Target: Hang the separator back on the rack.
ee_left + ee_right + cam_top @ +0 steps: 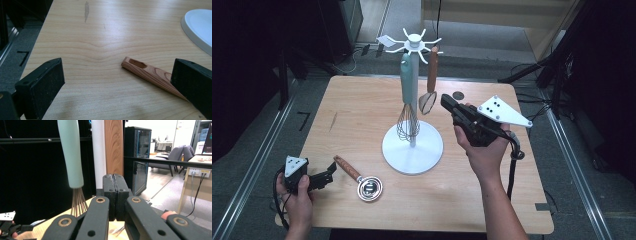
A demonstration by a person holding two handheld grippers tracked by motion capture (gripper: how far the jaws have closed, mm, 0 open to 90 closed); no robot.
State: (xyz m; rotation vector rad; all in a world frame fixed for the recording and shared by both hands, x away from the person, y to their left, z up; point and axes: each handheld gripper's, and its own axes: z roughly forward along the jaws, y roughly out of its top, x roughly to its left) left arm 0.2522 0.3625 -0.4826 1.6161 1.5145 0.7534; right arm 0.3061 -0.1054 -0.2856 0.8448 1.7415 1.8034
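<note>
High view, table (362,100): a light wooden top with a white utensil stand (412,145) near its middle.
High view, stand: a whisk (408,95) with a pale green handle hangs from one top arm, its wires low beside the pole; a wooden-handled strainer (430,82) hangs from another arm on the right.
High view, measuring spoon (360,179): lies flat on the table at front left, wooden handle pointing to the far left, metal bowl toward the person.
High view, left gripper (329,175): held low at the front left corner by the left hand (298,197), its jaws reaching toward the end of the spoon's handle.
High view, right gripper (447,102): held above the table by the right hand (484,147), tips pointing at the hanging strainer and just beside it, nothing in them.
High view, small dark disc (458,95): lies on the far right part of the table.
Left gripper view, jaws: spread wide, pads bare; the spoon's wooden handle lies on the table between them, its near part running behind the right-hand jaw, and I cannot tell whether that jaw touches it.
Left gripper view, stand: the edge of its white base shows at top right.
Right gripper view, jaws: pressed together flat, nothing between them.
Right gripper view, ahead: the whisk's green handle and wires, the white pole and the strainer's wooden handle stand close in front.
</note>
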